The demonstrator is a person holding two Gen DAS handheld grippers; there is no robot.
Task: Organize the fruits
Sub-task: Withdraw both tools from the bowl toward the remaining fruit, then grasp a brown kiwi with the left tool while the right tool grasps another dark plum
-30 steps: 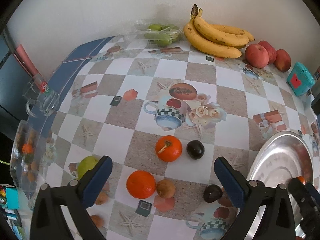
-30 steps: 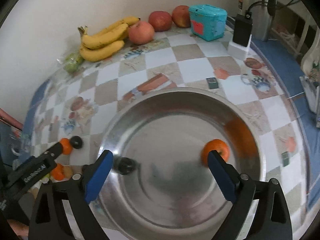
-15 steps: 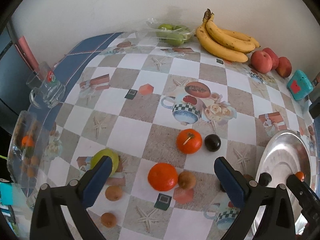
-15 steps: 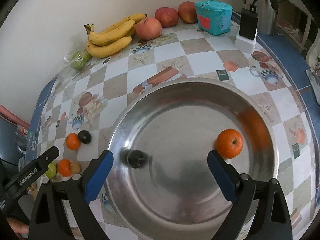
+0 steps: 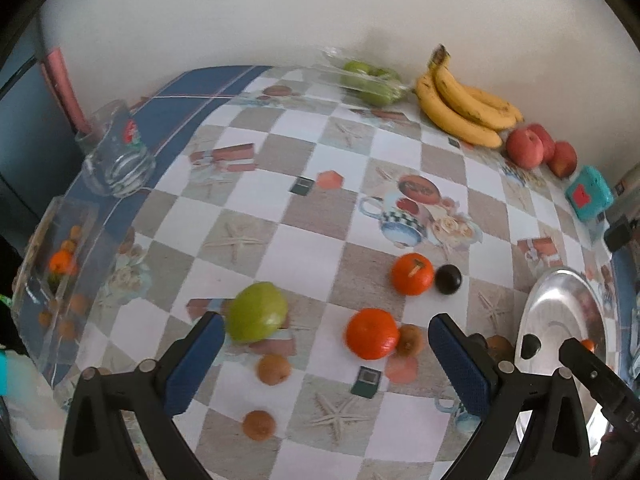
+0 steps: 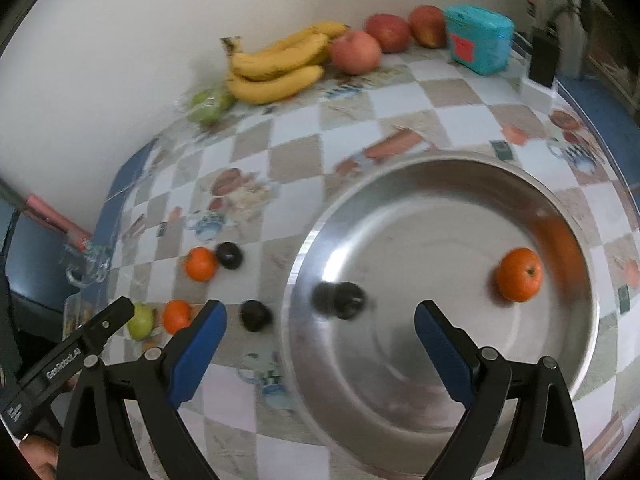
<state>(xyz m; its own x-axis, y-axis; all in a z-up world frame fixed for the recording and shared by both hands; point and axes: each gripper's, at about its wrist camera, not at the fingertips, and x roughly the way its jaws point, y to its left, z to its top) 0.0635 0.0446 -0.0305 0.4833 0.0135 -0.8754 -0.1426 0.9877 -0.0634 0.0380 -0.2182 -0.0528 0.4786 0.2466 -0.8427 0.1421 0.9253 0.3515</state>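
Left gripper [image 5: 324, 354]: jaws spread wide, nothing between the pads, no contact with any fruit. Hovers above the checked tablecloth [image 5: 304, 216]. Green apple [image 5: 257, 312] lies just ahead of the left pad, near its tip; whether it touches cannot be told. Large orange [image 5: 372, 334] sits between the jaw lines, ahead of the tips, with a small brown fruit [image 5: 409, 340] touching its right side. Two more brown fruits [image 5: 273, 369] lie inside the span, closer to the gripper body. Farther ahead: a second orange [image 5: 412, 274] with a dark plum [image 5: 448, 279] just beside it. At the far wall: bananas [image 5: 460, 110], red apples [image 5: 524, 148], bagged green fruit [image 5: 372, 84].

Right gripper [image 6: 320, 326]: jaws also fully apart, empty, touching nothing. Held over the steel bowl [image 6: 400, 420]. In the bowl: a dark plum [image 6: 344, 300], blurred, just ahead between the tips and nearer the left pad; an orange [image 6: 519, 275] ahead and right of the right pad, near the bowl wall. Another plum [image 6: 255, 315] lies on the cloth outside the rim, just beyond the left pad.
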